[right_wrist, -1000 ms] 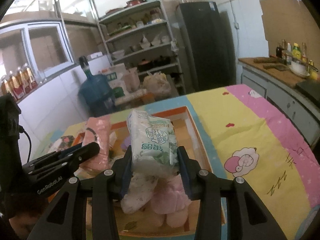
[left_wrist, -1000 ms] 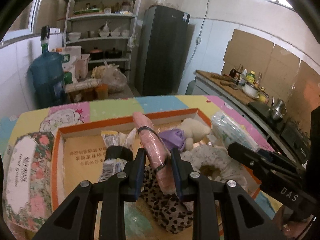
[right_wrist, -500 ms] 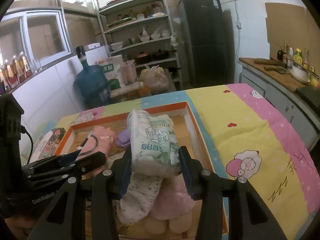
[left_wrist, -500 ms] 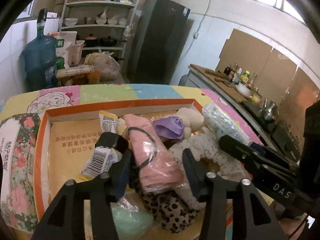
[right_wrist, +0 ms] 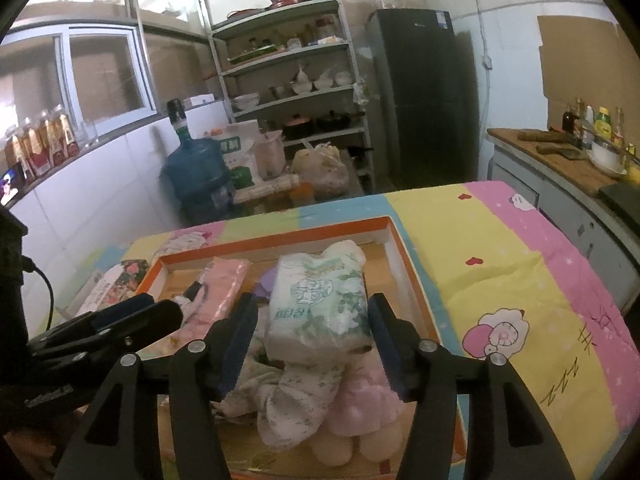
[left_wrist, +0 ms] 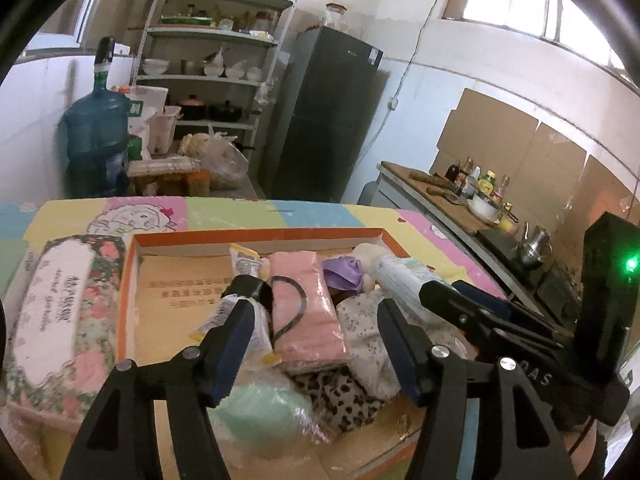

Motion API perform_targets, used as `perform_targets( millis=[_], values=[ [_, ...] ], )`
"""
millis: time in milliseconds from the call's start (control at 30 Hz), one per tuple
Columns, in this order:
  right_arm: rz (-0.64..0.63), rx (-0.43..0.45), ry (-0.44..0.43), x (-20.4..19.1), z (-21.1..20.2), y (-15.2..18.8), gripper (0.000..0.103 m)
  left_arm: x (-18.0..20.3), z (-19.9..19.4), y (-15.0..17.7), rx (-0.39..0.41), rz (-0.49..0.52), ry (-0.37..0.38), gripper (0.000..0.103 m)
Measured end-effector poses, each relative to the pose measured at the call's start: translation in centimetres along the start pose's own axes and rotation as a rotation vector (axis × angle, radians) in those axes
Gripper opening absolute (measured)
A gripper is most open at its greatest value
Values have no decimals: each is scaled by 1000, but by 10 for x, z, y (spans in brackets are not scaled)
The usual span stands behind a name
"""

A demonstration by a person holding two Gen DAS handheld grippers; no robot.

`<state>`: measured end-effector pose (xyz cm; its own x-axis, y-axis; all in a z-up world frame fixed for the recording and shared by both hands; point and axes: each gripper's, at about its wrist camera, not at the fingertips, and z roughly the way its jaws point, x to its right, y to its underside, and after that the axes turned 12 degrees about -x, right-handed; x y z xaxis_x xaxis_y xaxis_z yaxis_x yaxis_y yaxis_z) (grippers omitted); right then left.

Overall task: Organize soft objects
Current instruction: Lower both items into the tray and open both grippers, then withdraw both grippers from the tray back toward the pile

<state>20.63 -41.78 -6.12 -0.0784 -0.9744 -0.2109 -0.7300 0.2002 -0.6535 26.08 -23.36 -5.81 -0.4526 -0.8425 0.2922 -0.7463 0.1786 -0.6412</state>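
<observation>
An orange-rimmed cardboard box (left_wrist: 256, 236) on the bright quilt holds several soft things. A pink wrapped cloth (left_wrist: 304, 304) with a black band lies flat in it. My left gripper (left_wrist: 316, 324) straddles the cloth with jaws opening and pads off it. In the right wrist view a white-green tissue pack (right_wrist: 320, 304) rests on a floral cloth (right_wrist: 288, 396) and a pink plush toy (right_wrist: 368, 400). My right gripper (right_wrist: 310, 328) has its jaws opening around that pack, no longer squeezing it. The right gripper (left_wrist: 444, 290) also shows at the right of the left wrist view.
A flowered tissue box (left_wrist: 60, 320) lies left of the cardboard box. A leopard-print cloth (left_wrist: 340, 396) and a green packet (left_wrist: 260, 408) lie near its front. Behind the bed stand a blue water jug (left_wrist: 96, 132), shelves (left_wrist: 208, 80) and a dark fridge (left_wrist: 320, 120); a counter (left_wrist: 460, 208) runs at the right.
The left jaws spread and let the pink cloth drop flat into the box, and the gripper pulled back. The right jaws widened off the tissue pack, which settled onto the pile.
</observation>
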Motion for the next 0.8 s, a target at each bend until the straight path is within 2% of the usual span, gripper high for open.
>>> perform_targets(
  millis=[233, 400, 467, 533, 800],
  values=[
    [-10, 15, -5, -10, -9, 4, 59, -1, -27, 11, 68, 21, -32, 64],
    [-32, 37, 2, -23, -20, 6, 59, -4, -46, 18, 108, 24, -46, 70],
    [-38, 46, 4, -30, -25, 7, 62, -8, -54, 22, 122, 20, -53, 71],
    [-40, 60, 5, -34, -31, 9, 75, -12, -61, 25, 131, 13, -50, 71],
    [-57, 117, -29, -60, -59, 24, 75, -21, -89, 38, 163, 31, -82, 71]
  ],
)
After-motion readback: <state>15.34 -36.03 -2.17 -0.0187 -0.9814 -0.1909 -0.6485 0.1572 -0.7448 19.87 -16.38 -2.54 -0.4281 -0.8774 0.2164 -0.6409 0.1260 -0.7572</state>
